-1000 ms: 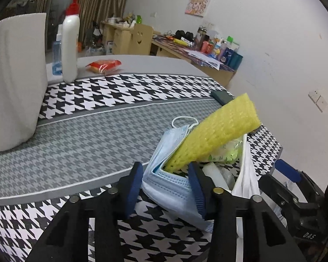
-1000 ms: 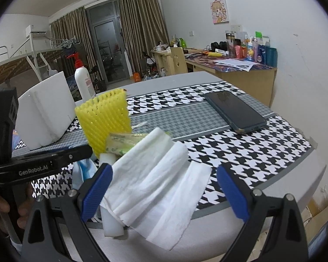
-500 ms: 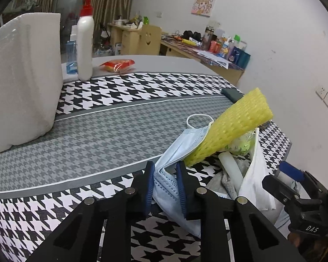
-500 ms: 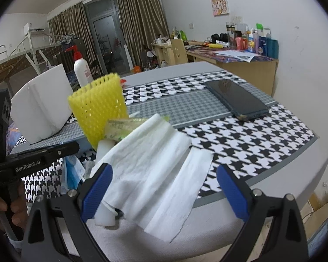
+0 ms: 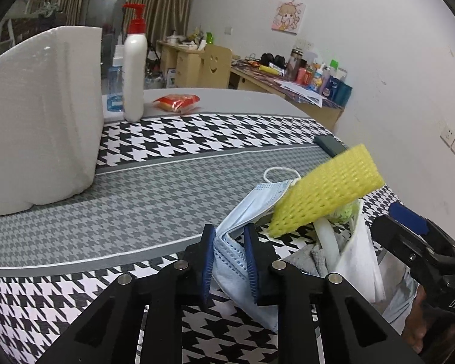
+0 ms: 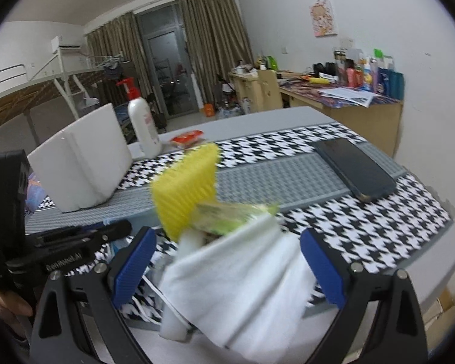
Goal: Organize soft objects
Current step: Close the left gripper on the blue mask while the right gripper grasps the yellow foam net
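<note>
The left gripper (image 5: 229, 257) is pinched tight on the blue face mask (image 5: 242, 212), which hangs limp at the near edge of the desk (image 5: 136, 188). At its two o'clock a yellow foam net (image 5: 327, 188) leans over the pile, with white tissue (image 5: 358, 261) at three o'clock. The right gripper (image 6: 227, 270) stands wide around that tissue, not pressing it. All of this looks light and floppy; the mask should hold best by its folded edge, and the net will likely squash.
</note>
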`<state>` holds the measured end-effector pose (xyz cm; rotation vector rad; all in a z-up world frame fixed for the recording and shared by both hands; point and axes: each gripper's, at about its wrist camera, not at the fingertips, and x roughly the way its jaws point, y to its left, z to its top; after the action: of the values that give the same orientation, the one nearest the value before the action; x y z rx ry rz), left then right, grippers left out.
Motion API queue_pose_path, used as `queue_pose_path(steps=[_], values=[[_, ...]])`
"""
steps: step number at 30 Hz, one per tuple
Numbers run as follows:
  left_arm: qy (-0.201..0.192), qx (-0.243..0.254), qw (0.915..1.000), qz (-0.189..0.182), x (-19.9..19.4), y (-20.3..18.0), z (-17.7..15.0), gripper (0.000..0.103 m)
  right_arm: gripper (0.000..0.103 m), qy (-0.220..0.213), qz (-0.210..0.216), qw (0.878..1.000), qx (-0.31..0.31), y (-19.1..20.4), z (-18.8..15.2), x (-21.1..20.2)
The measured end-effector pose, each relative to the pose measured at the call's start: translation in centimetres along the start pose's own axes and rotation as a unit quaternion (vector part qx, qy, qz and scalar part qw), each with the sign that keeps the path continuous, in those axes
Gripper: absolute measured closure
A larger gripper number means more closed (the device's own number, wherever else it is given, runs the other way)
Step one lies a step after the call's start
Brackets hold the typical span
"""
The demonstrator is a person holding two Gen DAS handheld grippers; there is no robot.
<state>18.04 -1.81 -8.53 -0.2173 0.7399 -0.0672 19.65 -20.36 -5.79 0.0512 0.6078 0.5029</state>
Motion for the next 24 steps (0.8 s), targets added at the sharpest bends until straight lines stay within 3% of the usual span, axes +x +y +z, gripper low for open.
queue_pose_path(steps=[8,13,15,20,24], values=[[-0.012,-0.003,0.9999,-0.001,-0.9,0.7,0.1,0.082,0.008,-0.005,0.022,1.000,-0.004,1.4,1.3,1.4],[-0.015,0.003,0.9999,0.000,-1.0,0.6,0.2,0.082,0.031,0.018,0.041,0.999,0.007,1.7,1.8,2.8],[-0.015,0.006,0.9999,-0.002,-0.9,0.5,0.2,0.082,0.036,0.023,0.046,0.999,0.009,1.8,1.8,3.1],[-0.019,0.009,0.9998,-0.005,-1.0,0.5,0.7,0.082,0.076,0.038,0.040,0.998,0.020,1.7,1.9,3.8],[-0.024,0.011,0.9996,-0.011,-1.3,0.5,1.5,0.083,0.088,0.030,0.036,0.999,0.028,1.4,2.2,3.3]])
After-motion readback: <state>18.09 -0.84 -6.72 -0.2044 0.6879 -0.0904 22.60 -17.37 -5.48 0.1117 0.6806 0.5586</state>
